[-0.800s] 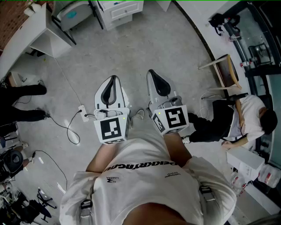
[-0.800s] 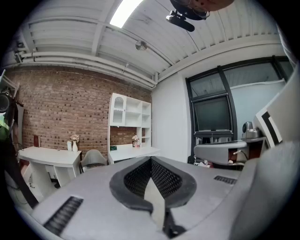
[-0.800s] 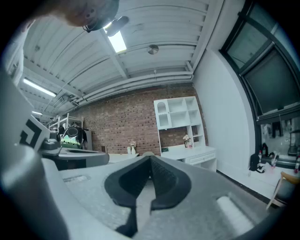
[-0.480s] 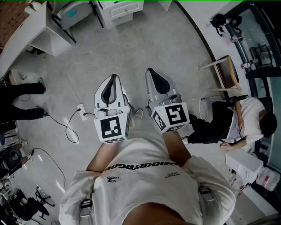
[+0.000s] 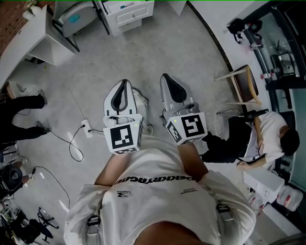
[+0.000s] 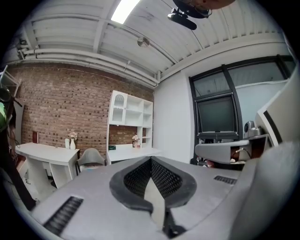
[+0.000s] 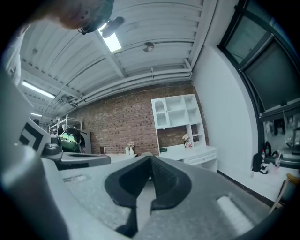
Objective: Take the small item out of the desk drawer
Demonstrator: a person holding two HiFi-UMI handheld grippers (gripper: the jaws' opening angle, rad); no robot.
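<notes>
I hold both grippers side by side at my chest, pointing forward over the grey floor. The left gripper (image 5: 123,85) is shut with nothing in it, its black pads meeting at the tip (image 6: 151,161). The right gripper (image 5: 166,80) is also shut and empty (image 7: 151,160). The white desk with drawers (image 5: 129,13) stands several steps ahead at the top of the head view, and it shows below white shelves in the right gripper view (image 7: 199,153). Its drawers look closed. No small item is visible.
A second white desk (image 5: 28,36) and a grey chair (image 5: 71,18) stand at the far left. A cable and power strip (image 5: 86,129) lie on the floor left of me. A wooden chair (image 5: 245,83) and a seated person (image 5: 267,139) are to my right.
The floor, cable and power strip have slid toward me in the head view, so I have moved forward a little. Both grippers keep the same shut pose at my chest.
</notes>
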